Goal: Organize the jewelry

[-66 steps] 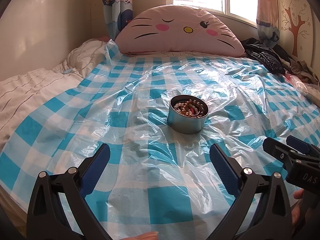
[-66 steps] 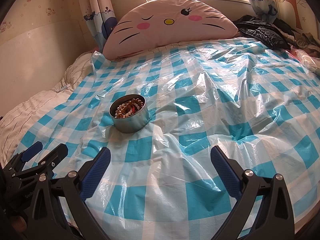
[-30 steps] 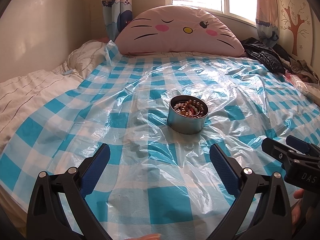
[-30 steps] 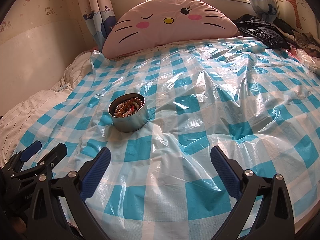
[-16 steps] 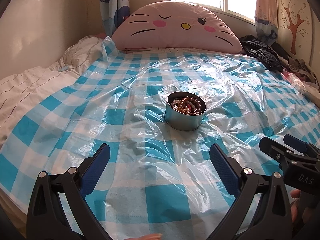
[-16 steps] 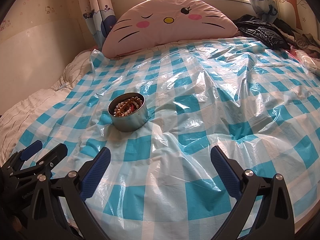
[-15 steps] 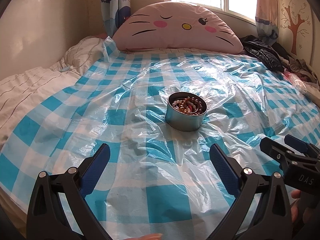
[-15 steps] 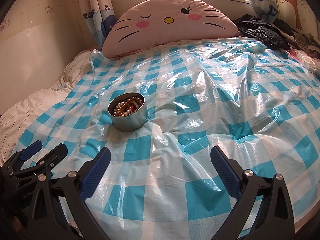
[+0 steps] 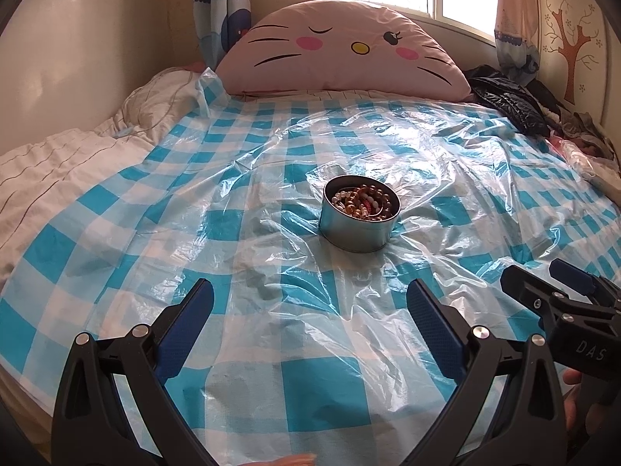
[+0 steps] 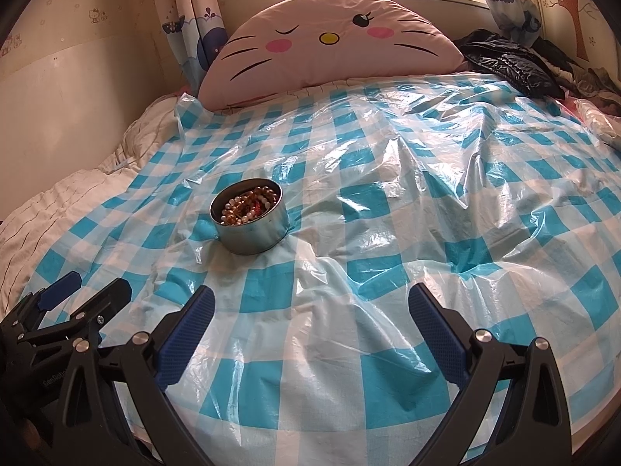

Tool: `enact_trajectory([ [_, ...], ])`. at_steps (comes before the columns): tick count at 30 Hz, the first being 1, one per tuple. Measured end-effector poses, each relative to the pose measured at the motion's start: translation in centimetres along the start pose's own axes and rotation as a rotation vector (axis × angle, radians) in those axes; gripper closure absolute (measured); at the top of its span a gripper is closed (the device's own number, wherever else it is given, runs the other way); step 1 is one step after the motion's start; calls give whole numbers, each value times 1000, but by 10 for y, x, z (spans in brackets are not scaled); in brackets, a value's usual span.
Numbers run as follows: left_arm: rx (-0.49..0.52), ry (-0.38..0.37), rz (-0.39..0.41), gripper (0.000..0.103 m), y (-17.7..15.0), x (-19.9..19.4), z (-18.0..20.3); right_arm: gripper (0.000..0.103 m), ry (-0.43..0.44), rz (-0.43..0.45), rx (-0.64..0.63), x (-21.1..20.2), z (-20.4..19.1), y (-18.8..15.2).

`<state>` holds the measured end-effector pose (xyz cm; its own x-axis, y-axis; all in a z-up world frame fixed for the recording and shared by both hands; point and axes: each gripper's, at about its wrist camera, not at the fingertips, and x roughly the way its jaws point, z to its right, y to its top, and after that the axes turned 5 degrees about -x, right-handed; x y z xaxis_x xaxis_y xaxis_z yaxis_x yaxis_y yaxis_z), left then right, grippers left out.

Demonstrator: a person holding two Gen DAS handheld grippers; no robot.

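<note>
on a blue-checked plastic sheet (image 9: pixel 271 147), our left tongs (image 9: pixel 309 306) and right tongs (image 10: pixel 310 306) gape wide, empty-handed; a round metal tin of beaded jewelry (image 9: pixel 360 213) sits ahead of the left.

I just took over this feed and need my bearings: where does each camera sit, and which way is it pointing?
Left wrist: on the left gripper, looking up the bed at the tin; open jaws below, right gripper at right edge.
Right wrist: on the right gripper, same heading; tin ahead-left, open jaws below, left gripper at lower left.
Shared: tin of beads, checkered plastic sheet, cat-face pillow.
</note>
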<state>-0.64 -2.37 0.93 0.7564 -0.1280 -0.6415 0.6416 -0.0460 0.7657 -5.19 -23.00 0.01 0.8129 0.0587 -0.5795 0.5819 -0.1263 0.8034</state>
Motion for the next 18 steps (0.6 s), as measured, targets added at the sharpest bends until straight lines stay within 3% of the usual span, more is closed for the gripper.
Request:
enact_trajectory([
  [18, 22, 16, -19, 7, -2, 4, 3, 7, 0, -2, 1, 0, 0, 0],
])
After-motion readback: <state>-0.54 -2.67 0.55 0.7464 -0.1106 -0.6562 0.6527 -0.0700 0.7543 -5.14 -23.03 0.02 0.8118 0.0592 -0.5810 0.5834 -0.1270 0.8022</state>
